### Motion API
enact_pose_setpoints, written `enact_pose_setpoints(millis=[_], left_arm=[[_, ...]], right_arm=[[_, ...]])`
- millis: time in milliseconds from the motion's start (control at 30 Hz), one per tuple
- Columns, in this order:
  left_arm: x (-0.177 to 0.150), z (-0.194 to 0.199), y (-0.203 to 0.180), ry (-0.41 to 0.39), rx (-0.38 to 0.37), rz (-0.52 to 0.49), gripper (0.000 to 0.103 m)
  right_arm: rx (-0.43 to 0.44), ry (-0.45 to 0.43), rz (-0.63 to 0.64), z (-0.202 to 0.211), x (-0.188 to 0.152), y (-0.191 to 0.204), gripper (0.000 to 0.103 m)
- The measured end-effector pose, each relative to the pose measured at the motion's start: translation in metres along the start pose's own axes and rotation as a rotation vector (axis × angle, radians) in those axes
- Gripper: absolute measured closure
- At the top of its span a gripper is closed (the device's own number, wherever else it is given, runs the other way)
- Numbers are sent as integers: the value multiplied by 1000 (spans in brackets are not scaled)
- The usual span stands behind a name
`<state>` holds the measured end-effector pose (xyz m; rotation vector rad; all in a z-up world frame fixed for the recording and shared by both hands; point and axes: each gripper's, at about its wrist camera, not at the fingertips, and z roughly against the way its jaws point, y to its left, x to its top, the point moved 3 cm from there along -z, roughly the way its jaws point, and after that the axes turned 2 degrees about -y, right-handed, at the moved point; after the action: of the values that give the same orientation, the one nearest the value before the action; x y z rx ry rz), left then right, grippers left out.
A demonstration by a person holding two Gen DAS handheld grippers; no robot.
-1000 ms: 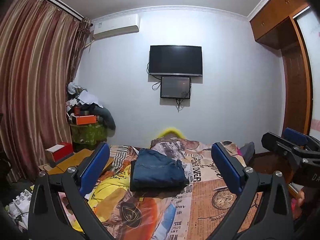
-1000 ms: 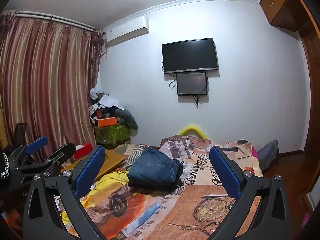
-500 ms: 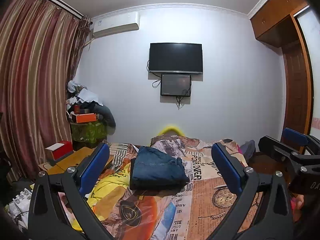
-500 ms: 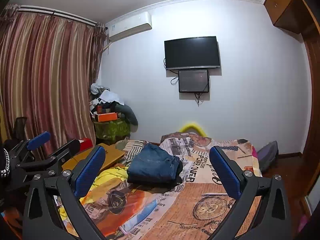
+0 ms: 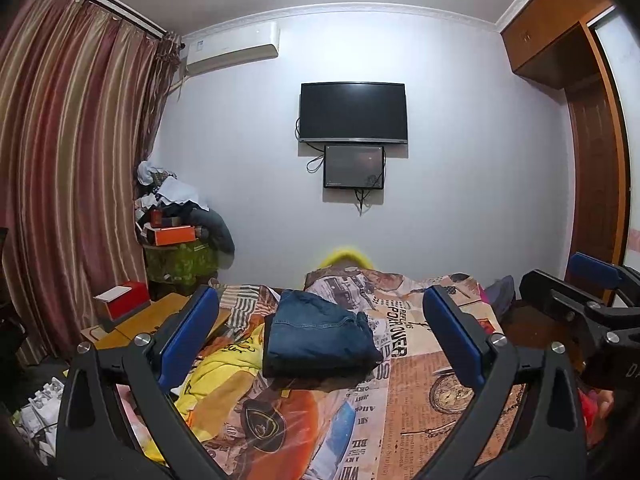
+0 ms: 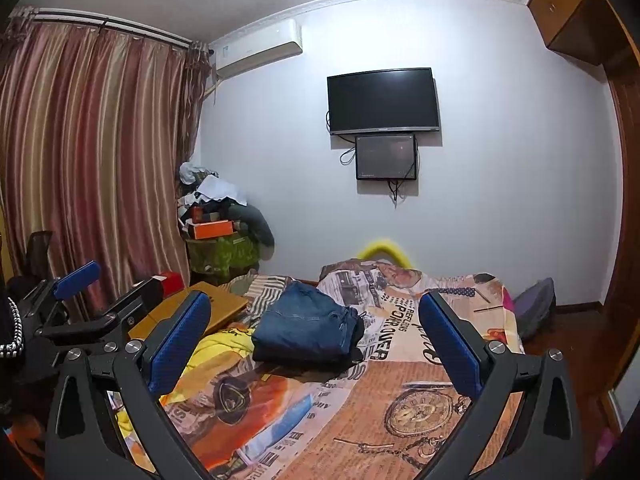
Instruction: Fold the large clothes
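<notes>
Denim's done on my end: the folded jeans [image 5: 320, 330] sit mid-bed on the printed bedspread [image 5: 420, 392], well back from its near and right edges. My left gripper [image 5: 320, 336] and right gripper [image 6: 314, 336] both hang spread wide, holding nothing, clear of the fabric.

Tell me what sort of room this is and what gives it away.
Most likely a home bedroom. A bed with a printed cover fills the foreground, folded jeans lie on it, a TV hangs on the far wall, and long striped curtains cover the left side.
</notes>
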<state>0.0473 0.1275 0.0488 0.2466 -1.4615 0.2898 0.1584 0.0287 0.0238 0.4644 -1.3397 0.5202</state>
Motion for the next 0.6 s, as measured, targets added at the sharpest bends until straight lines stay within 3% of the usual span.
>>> enact_pose_setpoints(millis=[600], left_arm=[[-3, -4, 2, 16, -24, 10, 1]], right_arm=[[0, 21, 9, -4, -3, 1, 0]])
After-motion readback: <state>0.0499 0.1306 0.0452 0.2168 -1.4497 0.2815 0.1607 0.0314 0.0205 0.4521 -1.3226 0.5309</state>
